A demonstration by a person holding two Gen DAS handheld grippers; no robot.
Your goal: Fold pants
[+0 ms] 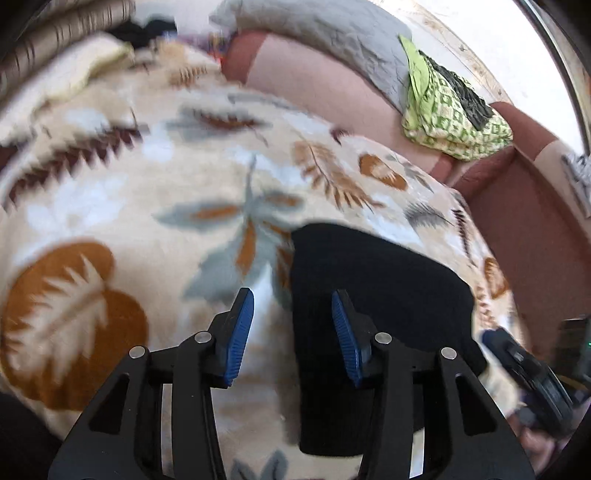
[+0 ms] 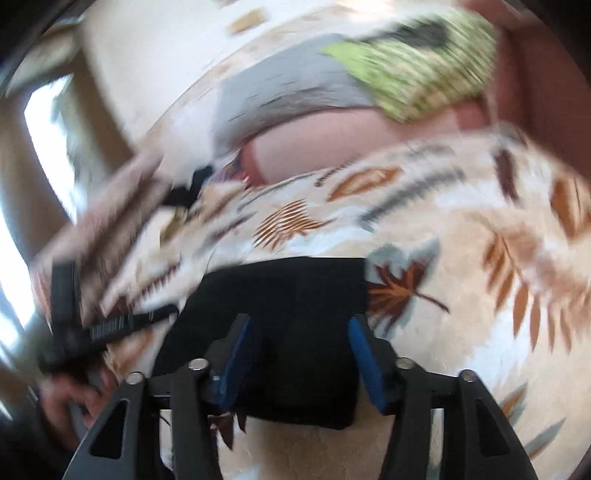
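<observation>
The black pants (image 1: 373, 317) lie folded into a compact rectangle on a leaf-patterned blanket (image 1: 122, 192). In the left wrist view my left gripper (image 1: 292, 293) is open above the bundle's left edge; its blue pads stand apart and nothing is pressed between them. The right gripper's fingers (image 1: 528, 369) show at the lower right edge. In the blurred right wrist view the pants (image 2: 288, 291) lie flat beneath my right gripper (image 2: 300, 320), which is open, its pads clear of the cloth. The left gripper's fingers (image 2: 118, 325) and a hand (image 2: 66, 402) appear at the left.
A green patterned cloth (image 1: 454, 114) and a grey cloth (image 1: 321, 33) rest on the pink sofa back (image 1: 306, 85) behind the blanket. More crumpled fabric (image 1: 74, 70) is piled at the far left. A reddish sofa arm (image 1: 517, 206) borders the blanket on the right.
</observation>
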